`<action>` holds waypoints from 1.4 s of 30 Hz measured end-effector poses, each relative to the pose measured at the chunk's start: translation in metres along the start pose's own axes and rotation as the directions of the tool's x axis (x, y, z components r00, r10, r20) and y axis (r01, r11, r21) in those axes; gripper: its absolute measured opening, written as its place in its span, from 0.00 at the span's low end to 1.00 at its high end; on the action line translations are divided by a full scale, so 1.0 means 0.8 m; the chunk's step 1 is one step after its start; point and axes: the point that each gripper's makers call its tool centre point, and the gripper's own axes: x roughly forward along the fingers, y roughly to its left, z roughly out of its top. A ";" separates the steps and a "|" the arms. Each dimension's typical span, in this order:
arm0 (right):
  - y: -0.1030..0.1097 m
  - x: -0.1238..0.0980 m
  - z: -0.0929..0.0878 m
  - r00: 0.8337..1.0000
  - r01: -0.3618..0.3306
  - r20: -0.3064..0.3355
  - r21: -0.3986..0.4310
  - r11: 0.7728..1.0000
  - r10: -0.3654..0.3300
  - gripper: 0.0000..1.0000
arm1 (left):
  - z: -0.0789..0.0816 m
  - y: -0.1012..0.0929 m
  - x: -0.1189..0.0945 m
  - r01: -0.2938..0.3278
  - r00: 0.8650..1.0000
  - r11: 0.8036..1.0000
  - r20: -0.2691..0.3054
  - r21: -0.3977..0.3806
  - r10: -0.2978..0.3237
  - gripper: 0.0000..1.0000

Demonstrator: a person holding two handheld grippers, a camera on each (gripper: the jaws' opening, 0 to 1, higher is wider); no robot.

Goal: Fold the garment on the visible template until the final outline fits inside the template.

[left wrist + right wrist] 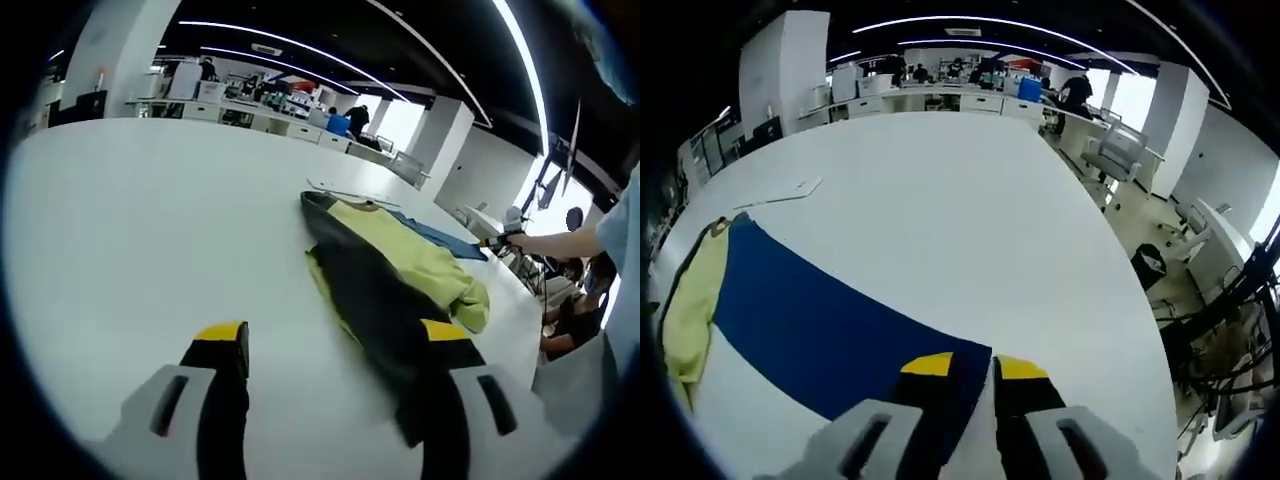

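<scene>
In the left gripper view the left gripper (335,350) hangs over the white table (130,230), jaws spread wide, and the yellow and dark garment (385,275) lies around 1 o'clock. The right gripper (973,372) has its jaws nearly together at the blue template (830,325) corner; can't tell if it's pinching.

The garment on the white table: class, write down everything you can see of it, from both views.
The garment is soft cloth in yellow-green and dark grey, lying flat but rumpled on the white table, partly folded, with a dark panel laid over the yellow. One end bunches up; the other dark end reaches toward the left gripper, near its right finger. It lies partly on a blue template, whose free corner lies by the right gripper. The right gripper view shows its yellow edge beside the blue.
</scene>
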 end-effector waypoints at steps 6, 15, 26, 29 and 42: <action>0.017 -0.010 -0.001 0.997 -0.073 0.017 0.008 0.997 0.072 0.47 | 0.000 -0.005 0.002 0.012 1.000 1.000 0.007 -0.006 -0.012 0.65; 0.043 -0.037 -0.003 0.983 -0.166 0.082 0.003 0.986 0.165 0.68 | 0.008 -0.016 -0.002 0.042 0.999 0.999 0.029 -0.001 -0.042 0.66; 0.048 -0.058 -0.013 0.975 -0.201 0.114 0.061 0.978 0.193 0.64 | 0.012 -0.029 -0.007 0.077 0.996 0.996 0.031 0.049 -0.079 0.66; 0.041 -0.061 -0.017 0.973 -0.200 0.132 0.073 0.977 0.189 0.63 | 0.015 -0.032 -0.007 0.084 0.995 0.995 0.040 0.055 -0.086 0.66; 0.090 -0.096 -0.044 0.962 -0.232 0.157 0.037 0.972 0.224 0.60 | 0.001 -0.049 -0.012 0.116 0.992 0.992 0.042 0.057 -0.118 0.61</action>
